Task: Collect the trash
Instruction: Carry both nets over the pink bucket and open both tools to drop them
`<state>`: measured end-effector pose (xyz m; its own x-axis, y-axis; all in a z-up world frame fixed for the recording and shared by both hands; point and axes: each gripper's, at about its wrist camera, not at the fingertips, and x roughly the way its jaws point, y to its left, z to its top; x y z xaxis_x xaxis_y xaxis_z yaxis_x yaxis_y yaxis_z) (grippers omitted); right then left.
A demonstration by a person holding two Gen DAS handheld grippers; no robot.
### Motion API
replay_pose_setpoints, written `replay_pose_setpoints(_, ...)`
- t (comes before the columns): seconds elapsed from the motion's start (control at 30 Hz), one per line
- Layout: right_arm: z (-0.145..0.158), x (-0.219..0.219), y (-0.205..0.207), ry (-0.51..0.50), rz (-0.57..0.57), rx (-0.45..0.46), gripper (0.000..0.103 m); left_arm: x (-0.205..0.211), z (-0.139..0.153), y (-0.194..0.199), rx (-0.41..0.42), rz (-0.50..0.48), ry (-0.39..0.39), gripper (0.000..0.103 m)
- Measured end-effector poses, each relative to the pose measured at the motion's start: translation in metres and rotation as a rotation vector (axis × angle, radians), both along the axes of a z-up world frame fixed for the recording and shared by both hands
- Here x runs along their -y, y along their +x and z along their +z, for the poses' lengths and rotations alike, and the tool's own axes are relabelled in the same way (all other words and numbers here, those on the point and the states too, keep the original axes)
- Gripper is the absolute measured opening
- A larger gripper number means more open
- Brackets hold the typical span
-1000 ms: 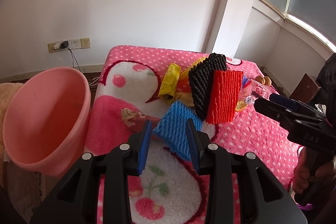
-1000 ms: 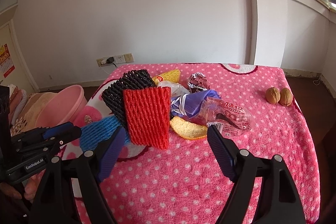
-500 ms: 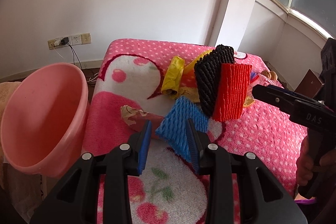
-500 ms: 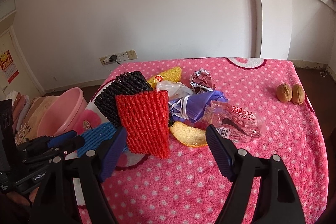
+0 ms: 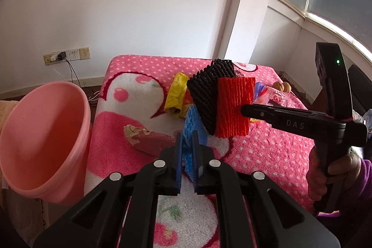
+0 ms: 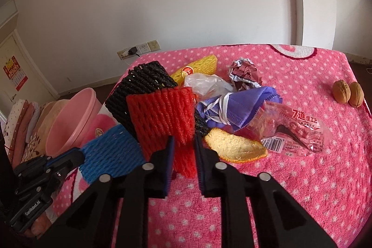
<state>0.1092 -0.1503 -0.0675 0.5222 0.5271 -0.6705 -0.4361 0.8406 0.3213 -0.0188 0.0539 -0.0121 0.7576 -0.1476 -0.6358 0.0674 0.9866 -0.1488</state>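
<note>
A fluffy pink blanket (image 6: 290, 178) is covering the table; ribbed red foam netting (image 6: 162, 113) is looking matt, the near-right snack wrapper (image 6: 295, 129) glossy, the left basin (image 5: 44, 143) smooth plastic.

Both wrist views look down, sharing the trash pile (image 5: 220, 104).

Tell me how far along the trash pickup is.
Nothing is visibly binned yet: the pink bin looks empty inside. In hand: the left tool pinches the blue foam net, and the right tool, jaws closing, pinches the red foam net. The black net, peel and wrappers remain.
</note>
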Motion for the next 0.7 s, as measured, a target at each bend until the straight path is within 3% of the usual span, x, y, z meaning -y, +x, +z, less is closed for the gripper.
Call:
replay_pose_setpoints(0.37,0.040,0.012,-0.032,0.026,-0.018,0.103,0.010,-0.011,0.018,-0.011,0.077,0.013,-0.011,0.007)
replay_pose_setpoints(0.7,0.067,-0.050,-0.034,0.053,0.122,0.151,0.010,-0.056,0.041,-0.026,0.157,0.152,0.021,0.007)
